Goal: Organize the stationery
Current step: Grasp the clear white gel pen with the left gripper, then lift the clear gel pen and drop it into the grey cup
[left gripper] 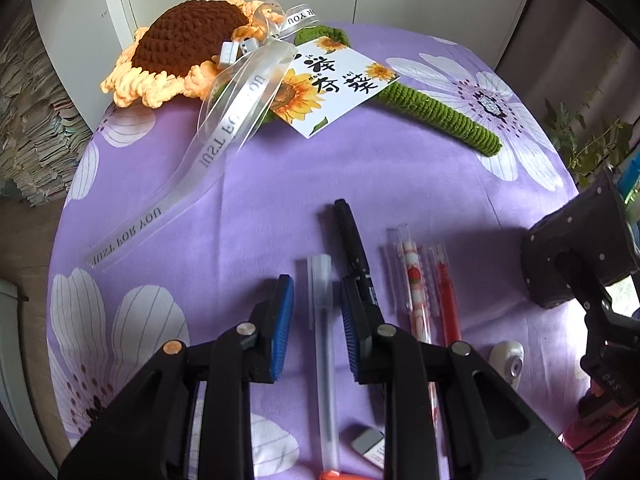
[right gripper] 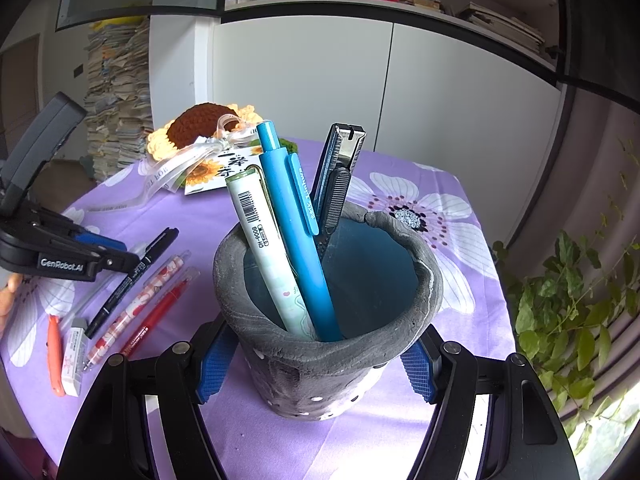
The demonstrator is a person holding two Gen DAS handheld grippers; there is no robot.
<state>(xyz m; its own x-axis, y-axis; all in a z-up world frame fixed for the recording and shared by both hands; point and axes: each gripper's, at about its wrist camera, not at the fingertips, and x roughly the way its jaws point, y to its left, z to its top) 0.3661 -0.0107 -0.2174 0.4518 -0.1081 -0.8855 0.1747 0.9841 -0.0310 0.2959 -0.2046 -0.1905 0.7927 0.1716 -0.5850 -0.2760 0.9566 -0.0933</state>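
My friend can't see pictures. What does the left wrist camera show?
The left gripper hangs over a clear pen lying between its blue fingers, not pressing it. Beside it on the purple cloth lie a black marker and red pens; a crochet sunflower sits behind.

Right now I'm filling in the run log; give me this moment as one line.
left gripper: open, straddling frosted pen | right gripper: shut on grey pen pot | pot: three items inside | black marker: on cloth

Daylight coming in from right, overexposing lower right corner; grippers casting soft shadows on cloth point(left gripper: 280, 184); fisheye bending edges, corners vignetting dark; focus staying sharp.
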